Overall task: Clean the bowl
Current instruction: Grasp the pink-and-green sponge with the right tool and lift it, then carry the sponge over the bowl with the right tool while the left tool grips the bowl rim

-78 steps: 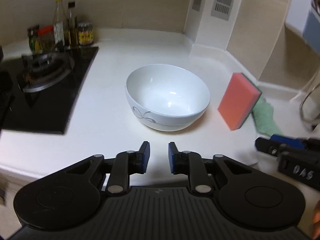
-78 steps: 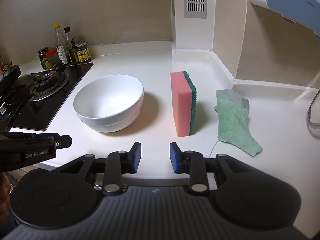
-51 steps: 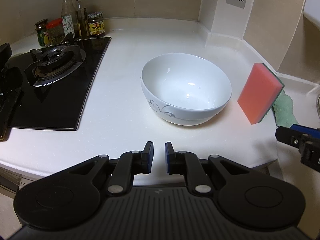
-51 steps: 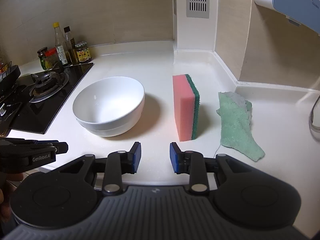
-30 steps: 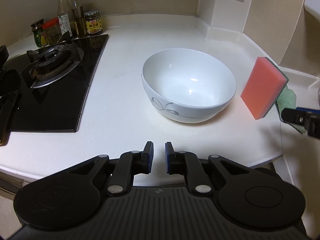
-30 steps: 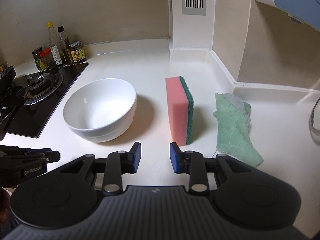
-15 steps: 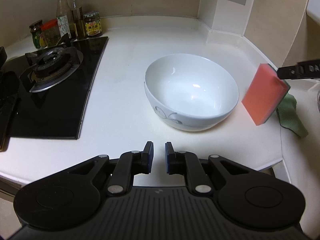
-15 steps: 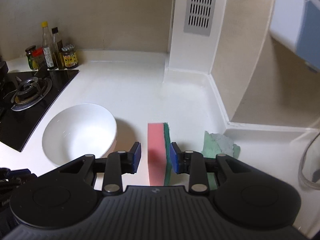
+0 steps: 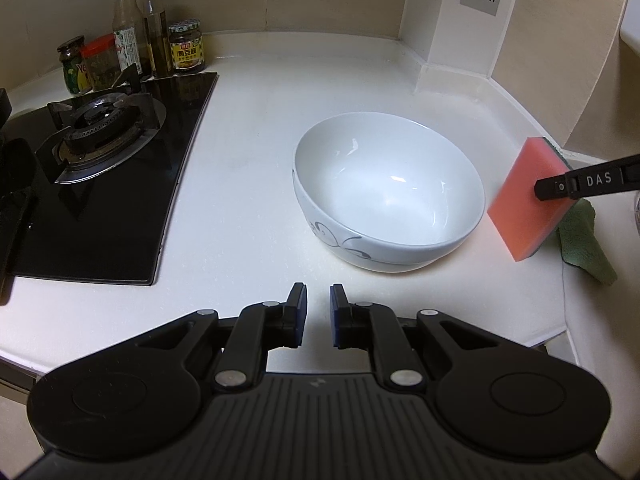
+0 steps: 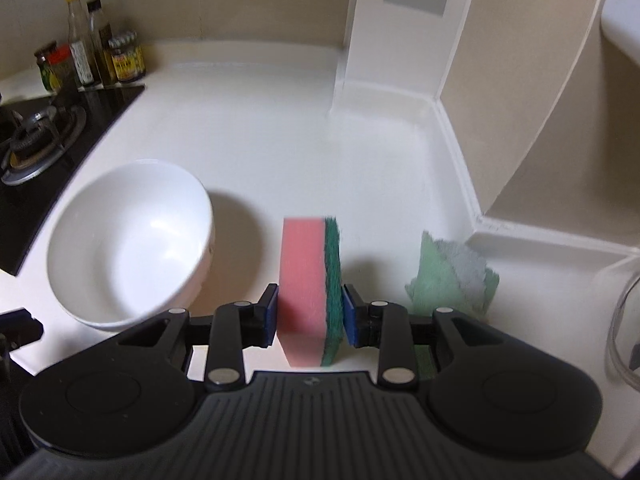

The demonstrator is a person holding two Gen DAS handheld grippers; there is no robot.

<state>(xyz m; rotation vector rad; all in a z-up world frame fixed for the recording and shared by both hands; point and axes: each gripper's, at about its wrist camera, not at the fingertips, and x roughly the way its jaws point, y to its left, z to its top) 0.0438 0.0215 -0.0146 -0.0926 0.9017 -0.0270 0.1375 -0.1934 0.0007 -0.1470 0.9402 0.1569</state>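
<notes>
A white bowl (image 9: 390, 196) with a dark swirl pattern stands empty on the white counter; it also shows in the right wrist view (image 10: 128, 240). A pink sponge with a green scrub side (image 10: 310, 280) stands on edge to the bowl's right; it also shows in the left wrist view (image 9: 528, 196). My right gripper (image 10: 309, 314) is open and straddles the sponge, one finger at each face; whether they touch is unclear. Its finger (image 9: 588, 182) shows against the sponge in the left wrist view. My left gripper (image 9: 318, 314) is nearly closed and empty, in front of the bowl.
A green cloth (image 10: 452, 280) lies right of the sponge. A black gas hob (image 9: 96, 172) is to the left, with sauce bottles and jars (image 9: 136, 56) behind it. A tiled wall column (image 10: 404, 20) rises at the back. The counter's front edge is below my left gripper.
My right gripper has moved forward and down over the sponge, so its fingers now sit on both sides of it. My left gripper has shifted only slightly.
</notes>
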